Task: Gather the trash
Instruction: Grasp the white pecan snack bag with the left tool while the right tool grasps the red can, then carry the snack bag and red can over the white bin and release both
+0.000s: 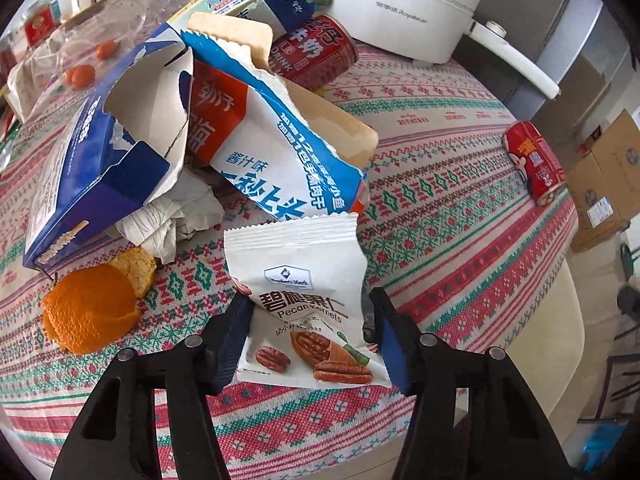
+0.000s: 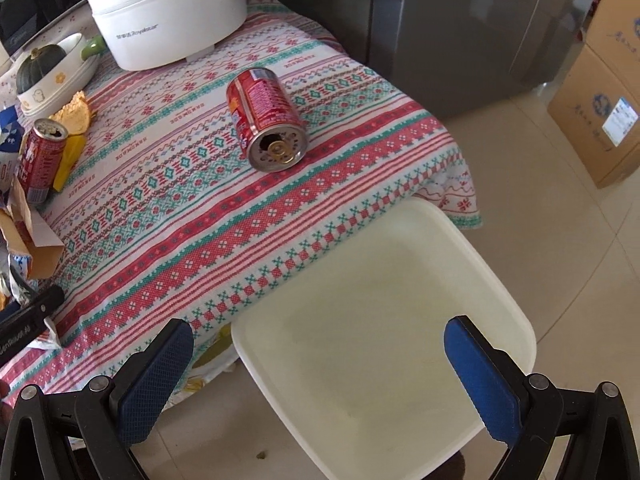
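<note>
In the left wrist view, the left gripper (image 1: 308, 332) sits at lower centre with its jaws drawn in around a small white foil pecan-kernel snack packet (image 1: 310, 304). The blue pads (image 1: 230, 340) flank the packet's lower half and look to be pinching it, left pad against its left edge, right pad at its right edge. The packet stands tilted over the red, green and white patterned tablecloth (image 1: 440, 240), just below a torn blue-and-white snack bag (image 1: 276, 148) and right of a curl of orange peel (image 1: 92, 308).

By my judgement this packet is very light, thin and crinkly. It will buckle rather than resist, and its glossy film may slide from the pads. A hold across the flat middle or the crimped seam should serve better than the puffed corners.

The torn blue cardboard carton (image 1: 96, 152) at left and the crumpled white tissue (image 1: 176, 216) beneath it would likewise be light and soft.

In the right wrist view, the right gripper (image 2: 320, 376) at the bottom stands wide with nothing between its jaws, above a cream plastic bin (image 2: 400, 280) beside the table edge. A red drink can lying on its side (image 2: 266, 114) at upper centre is stiff, smooth and liable to roll, so gripping across its round body seems best
</note>
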Demonstrator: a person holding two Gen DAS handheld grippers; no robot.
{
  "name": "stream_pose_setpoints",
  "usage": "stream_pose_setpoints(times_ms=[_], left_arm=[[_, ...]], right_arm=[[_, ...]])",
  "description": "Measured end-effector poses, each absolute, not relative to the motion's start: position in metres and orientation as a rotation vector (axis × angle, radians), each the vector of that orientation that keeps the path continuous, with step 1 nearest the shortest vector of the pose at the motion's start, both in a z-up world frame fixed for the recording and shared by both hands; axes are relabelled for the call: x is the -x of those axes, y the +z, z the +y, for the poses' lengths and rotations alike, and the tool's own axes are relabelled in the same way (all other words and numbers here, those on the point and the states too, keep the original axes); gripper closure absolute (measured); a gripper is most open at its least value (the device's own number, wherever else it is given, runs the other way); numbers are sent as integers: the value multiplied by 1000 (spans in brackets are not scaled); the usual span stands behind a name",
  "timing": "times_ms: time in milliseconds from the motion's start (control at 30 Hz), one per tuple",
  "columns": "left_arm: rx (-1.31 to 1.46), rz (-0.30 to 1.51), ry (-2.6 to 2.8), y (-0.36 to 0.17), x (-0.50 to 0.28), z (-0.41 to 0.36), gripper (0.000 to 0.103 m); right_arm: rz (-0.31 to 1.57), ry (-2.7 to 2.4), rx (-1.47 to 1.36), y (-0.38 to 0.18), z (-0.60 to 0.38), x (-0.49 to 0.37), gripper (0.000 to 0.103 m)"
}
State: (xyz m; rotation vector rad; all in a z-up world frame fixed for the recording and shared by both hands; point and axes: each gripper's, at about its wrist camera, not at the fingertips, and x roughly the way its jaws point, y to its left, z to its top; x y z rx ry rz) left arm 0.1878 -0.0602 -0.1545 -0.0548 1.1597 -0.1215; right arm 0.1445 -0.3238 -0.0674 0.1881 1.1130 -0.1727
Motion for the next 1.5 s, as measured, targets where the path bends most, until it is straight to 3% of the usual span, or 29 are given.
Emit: stream_pose_setpoints(times_ms=[67,133,367,800,967,1000,1033,1500], left_arm=[[35,1171,-174,-153,-186,-57,57],[49,1182,-229,-152,-183,-51,59],[93,1201,-318,-141,-181,-30,61],[72,1107,-398,-93,-153,-11,61],[97,1106,-386,-91,-156,-9,61],[105,1103,-386,-90,-154,-8,61],[110,1100,-388,-89,-154,-8,61],[189,989,-541,-48,-111,-56,61]], right_arm=[[1107,-159,-242,-69,-332,-154,0],[1099,-149,-267,-69,-337,-168,0],[1073,-90,-262,-94,-338,-215,1],[994,-44,-375,-112,-337,-253,17],[955,9,-381,-114,-334,-260,31],[960,21,-380,-115,-333,-261,43],[969,28,-386,-116,-333,-261,48],[963,26,-260,-48,-326,-164,52]])
